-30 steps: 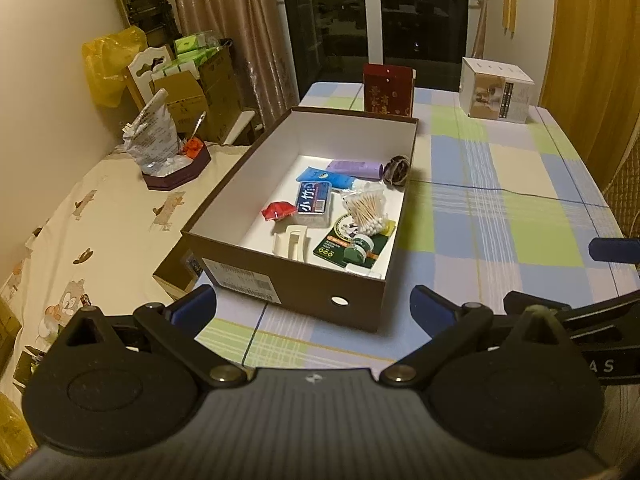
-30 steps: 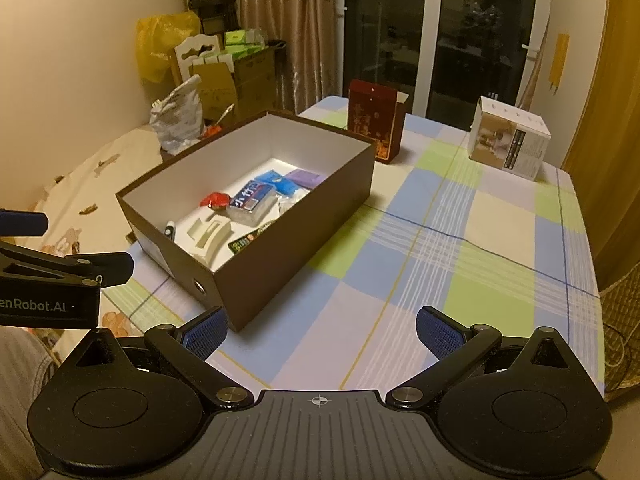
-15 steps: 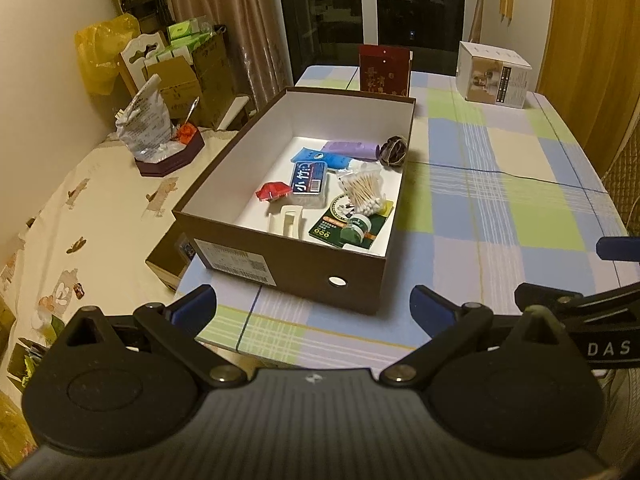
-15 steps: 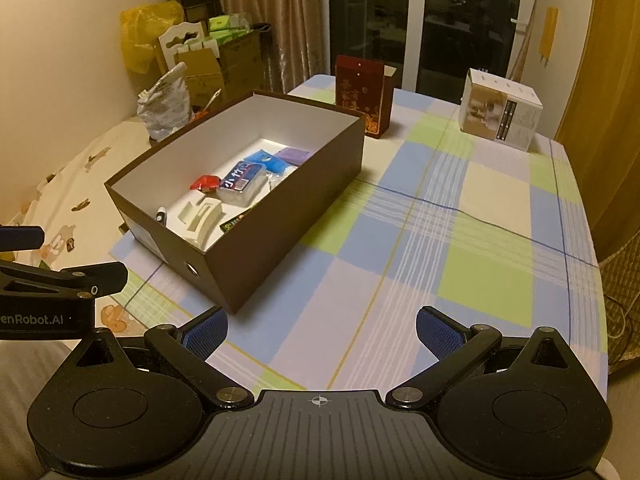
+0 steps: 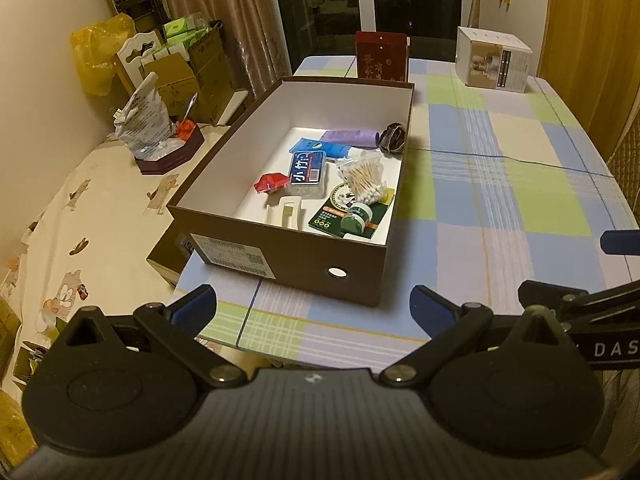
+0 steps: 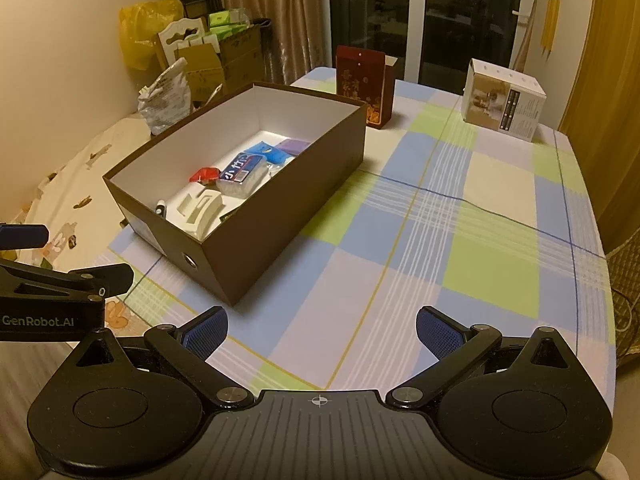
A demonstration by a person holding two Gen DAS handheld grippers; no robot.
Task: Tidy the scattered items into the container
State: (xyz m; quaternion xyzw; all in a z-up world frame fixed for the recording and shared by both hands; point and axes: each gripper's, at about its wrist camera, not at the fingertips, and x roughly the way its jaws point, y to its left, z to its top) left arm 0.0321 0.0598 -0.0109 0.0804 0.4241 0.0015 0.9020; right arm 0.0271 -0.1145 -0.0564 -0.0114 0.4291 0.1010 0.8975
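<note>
A brown cardboard box [image 5: 280, 254] [image 6: 280, 216] with a white inside stands on the checked tablecloth. In it lie a blue tissue pack [image 5: 307, 166] [image 6: 240, 169], a red packet [image 5: 271, 183], a bag of cotton swabs [image 5: 364, 180], a green jar [image 5: 358, 216] on a green card, a white holder [image 5: 286, 210] [image 6: 200, 208], a purple tube [image 5: 350, 136] and a dark hair tie [image 5: 394, 138]. My left gripper [image 5: 314, 306] hangs open and empty in front of the box's near end. My right gripper [image 6: 322, 326] is open and empty above the cloth, right of the box.
A dark red gift box [image 5: 382, 58] [image 6: 362, 88] and a white carton [image 5: 494, 60] [image 6: 502, 100] stand at the table's far end. Left of the table are a patterned bed cover [image 5: 60, 240], a plastic bag [image 5: 144, 124] and stacked cardboard boxes [image 5: 188, 68].
Both grippers have drawn back and risen from the box, which now looks smaller and farther off. Nothing in the box has moved.
</note>
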